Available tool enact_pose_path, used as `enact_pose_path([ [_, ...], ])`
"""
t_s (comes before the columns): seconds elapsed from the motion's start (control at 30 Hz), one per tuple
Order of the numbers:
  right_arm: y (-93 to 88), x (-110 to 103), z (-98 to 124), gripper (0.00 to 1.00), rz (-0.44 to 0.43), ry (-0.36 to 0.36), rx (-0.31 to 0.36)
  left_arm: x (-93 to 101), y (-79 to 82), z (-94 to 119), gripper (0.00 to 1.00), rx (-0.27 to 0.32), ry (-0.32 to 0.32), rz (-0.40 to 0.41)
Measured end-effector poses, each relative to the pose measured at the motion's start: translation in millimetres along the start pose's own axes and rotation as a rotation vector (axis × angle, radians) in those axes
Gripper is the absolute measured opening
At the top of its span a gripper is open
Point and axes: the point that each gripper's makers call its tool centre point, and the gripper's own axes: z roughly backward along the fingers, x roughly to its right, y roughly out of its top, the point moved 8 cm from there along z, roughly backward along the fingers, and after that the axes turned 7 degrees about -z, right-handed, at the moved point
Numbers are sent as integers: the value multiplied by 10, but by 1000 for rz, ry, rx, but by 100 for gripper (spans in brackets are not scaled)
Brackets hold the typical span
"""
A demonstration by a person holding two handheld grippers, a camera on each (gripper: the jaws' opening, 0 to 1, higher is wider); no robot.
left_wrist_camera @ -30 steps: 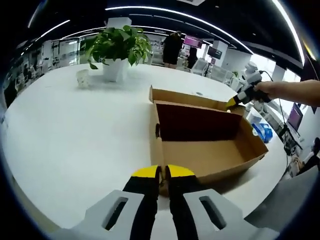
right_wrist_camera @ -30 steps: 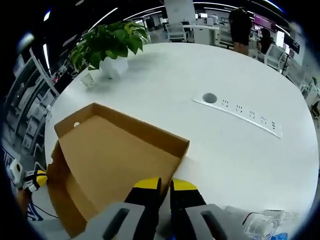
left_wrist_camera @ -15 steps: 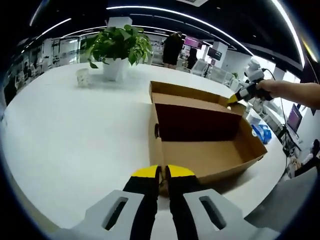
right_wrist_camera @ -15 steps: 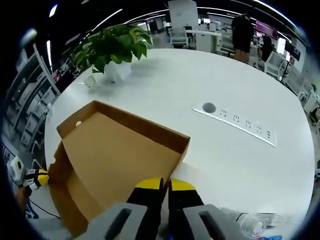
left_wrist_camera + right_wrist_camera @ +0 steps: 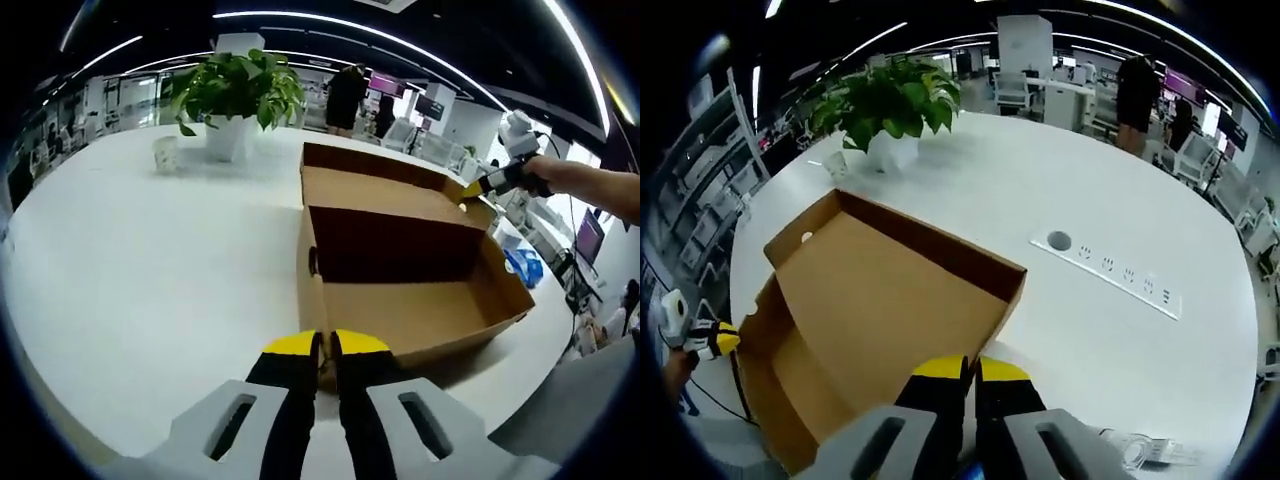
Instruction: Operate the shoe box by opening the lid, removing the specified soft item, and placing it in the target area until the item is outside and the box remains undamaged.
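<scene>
The lid [image 5: 385, 190] of the shoe box [image 5: 420, 310] has swung higher over the last second: in the left gripper view its far edge now stands well above the box's back wall, where a moment ago it lay lower and nearer flat. The right tool [image 5: 962, 368] has its jaws pressed together on the lid's free edge, and it has risen with it; in the left gripper view that same tool [image 5: 472, 188] sits at the lid's far corner, held by a person's hand [image 5: 535, 175]. The left tool [image 5: 326, 345] is pinched narrow on the near wall of the box, steadying it, and has not shifted.

The box sits near the edge of the white surface [image 5: 150, 270] closest to the person, well apart from the potted plant [image 5: 237, 95] and the small cup [image 5: 165, 155] toward the far edge. In the right gripper view a power strip [image 5: 1110, 275] lies further along the surface.

The opening step looks nearly finished. What puzzles me is the inside: the cardboard floor looks bare, and I can make out no soft item in it. It may be hidden behind the dark inner wall; I cannot tell. The cardboard shows no creasing or tearing.
</scene>
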Motion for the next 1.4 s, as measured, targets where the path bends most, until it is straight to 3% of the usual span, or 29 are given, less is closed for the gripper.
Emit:
enact_pose_path([
  [0.33,11,-26,123,0,45,8,70,-1,0,-2,3,2,1,2],
  [0.53,-9,-76,216,0,113,2,120,0,0,-4,3,4,0,6],
  [1.4,-215,-292,618,0,166,2,302,-5,6,-5,3,-2,-9,0],
])
